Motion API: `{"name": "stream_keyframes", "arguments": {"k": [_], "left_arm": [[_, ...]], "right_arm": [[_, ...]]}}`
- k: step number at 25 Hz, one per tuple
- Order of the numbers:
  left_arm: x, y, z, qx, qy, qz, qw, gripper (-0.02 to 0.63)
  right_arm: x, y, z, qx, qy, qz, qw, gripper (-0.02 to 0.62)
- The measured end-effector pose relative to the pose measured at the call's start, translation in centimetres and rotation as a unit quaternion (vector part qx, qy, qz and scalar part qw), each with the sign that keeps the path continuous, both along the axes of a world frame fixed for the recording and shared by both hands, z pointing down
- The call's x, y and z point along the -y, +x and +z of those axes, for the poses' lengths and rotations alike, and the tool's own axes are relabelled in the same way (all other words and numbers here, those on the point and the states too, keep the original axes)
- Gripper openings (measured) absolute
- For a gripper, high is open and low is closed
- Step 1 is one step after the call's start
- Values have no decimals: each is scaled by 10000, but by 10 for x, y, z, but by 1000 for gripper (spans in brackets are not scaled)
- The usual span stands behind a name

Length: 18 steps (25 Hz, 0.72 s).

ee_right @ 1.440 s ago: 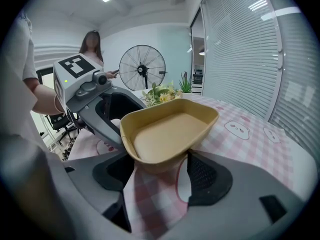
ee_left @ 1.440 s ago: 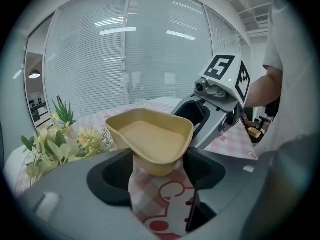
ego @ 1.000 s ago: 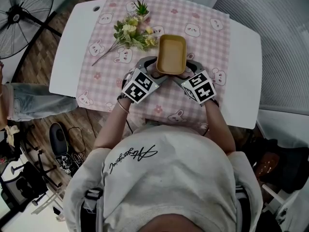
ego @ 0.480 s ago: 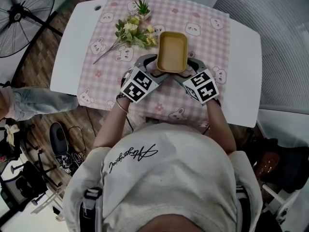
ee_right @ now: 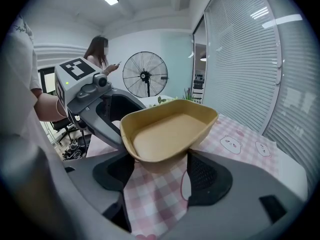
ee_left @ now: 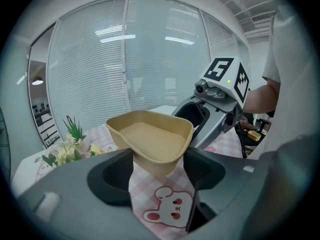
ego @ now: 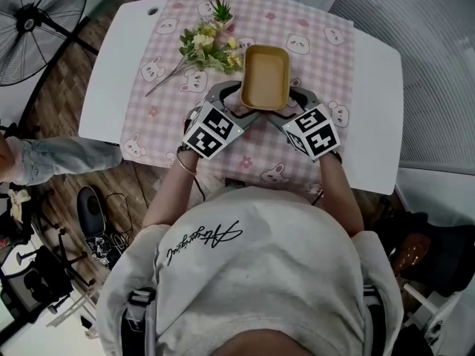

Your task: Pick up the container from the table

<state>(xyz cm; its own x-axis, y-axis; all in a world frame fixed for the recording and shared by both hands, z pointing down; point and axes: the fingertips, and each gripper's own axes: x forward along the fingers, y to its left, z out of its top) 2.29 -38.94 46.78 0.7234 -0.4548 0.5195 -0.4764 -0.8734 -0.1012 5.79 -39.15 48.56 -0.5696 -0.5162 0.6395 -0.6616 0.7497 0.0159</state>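
the tan container (ego: 265, 77) hangs just above the pink checked cloth (ego: 319, 65), gripped at its near corners. the left gripper (ee_left: 159, 166) is clenched on it at 7 o'clock, the right gripper (ee_right: 160, 171) at 5 o'clock. flowers (ego: 204, 47) lie at its 10 o'clock on the white table (ego: 378, 110).

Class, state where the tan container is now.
Head view, upper centre: tan container held between left gripper and right gripper, above the tablecloth, beside the flowers.
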Motion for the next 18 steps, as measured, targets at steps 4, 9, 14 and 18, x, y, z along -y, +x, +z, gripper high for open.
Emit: {"name": "stream_keyframes", "arguments": {"k": [4, 9, 14, 18], "left_arm": [[-2, -1, -7, -2, 43, -6, 10000, 308], [-4, -3, -14, -21, 88, -32, 10000, 308], [-6, -7, -26, -18, 159, -57, 9999, 308], [-7, -9, -36, 0, 240, -86, 9997, 308]], "right_arm": [[-2, -1, -7, 28, 28, -18, 10000, 333], [-4, -3, -14, 45, 66, -59, 10000, 332], [-5, -7, -25, 98, 97, -101, 9999, 332], [-6, -10, -35, 156, 140, -129, 9997, 331]]}}
